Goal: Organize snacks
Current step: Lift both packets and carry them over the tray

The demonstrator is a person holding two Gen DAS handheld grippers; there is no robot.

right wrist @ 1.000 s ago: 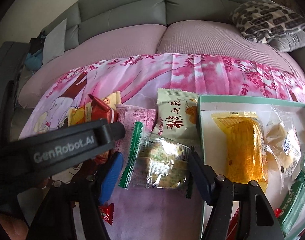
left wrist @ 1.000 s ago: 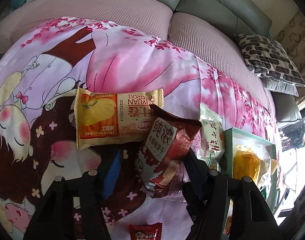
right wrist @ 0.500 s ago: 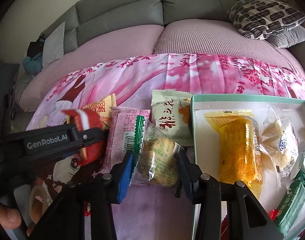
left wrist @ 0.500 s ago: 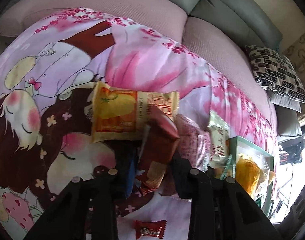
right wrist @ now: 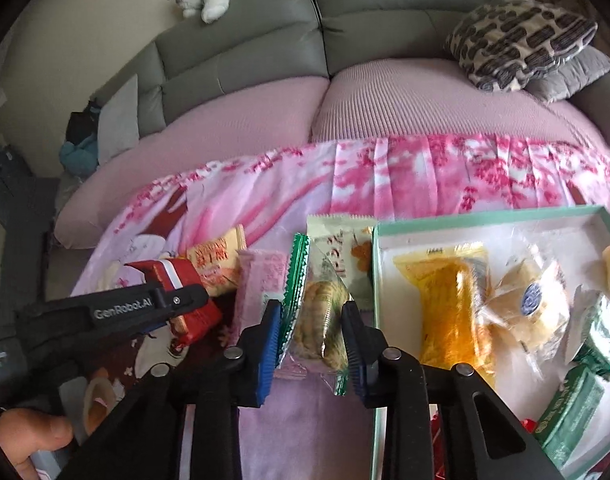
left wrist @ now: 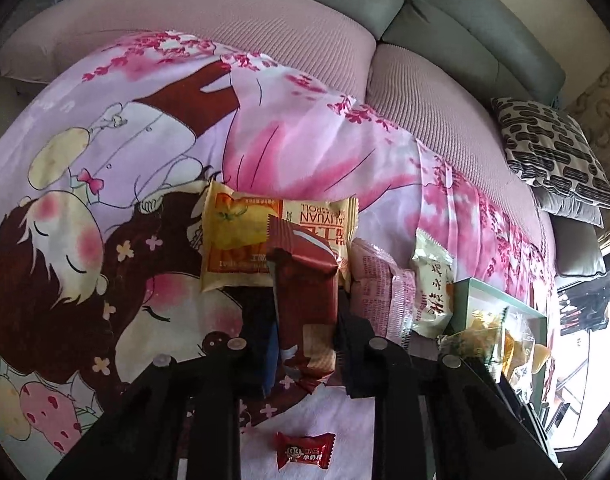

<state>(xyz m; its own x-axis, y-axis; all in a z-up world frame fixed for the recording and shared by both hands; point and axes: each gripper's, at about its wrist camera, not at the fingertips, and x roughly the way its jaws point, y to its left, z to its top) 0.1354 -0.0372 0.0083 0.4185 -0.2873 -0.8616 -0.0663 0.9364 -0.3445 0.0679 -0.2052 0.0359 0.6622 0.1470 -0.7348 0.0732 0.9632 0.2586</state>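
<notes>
Left wrist view: my left gripper (left wrist: 305, 320) has just closed, its fingers clamped on a dark red snack packet (left wrist: 303, 280) over the pink blanket (left wrist: 305, 152). My right gripper (right wrist: 311, 332) has likewise just closed on a clear green-edged biscuit packet (right wrist: 319, 320), beside the green-rimmed tray (right wrist: 485, 216).

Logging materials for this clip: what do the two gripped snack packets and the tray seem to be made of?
Brown wafer packet in the left gripper: likely printed plastic film, slightly glossy, crimped zigzag end.
Green-edged biscuit packet in the right gripper: clear, shiny plastic film; the biscuits show through and the film glints.
Tray: looks like matte cardboard, mint-green rim, white inside; could be plastic.
</notes>
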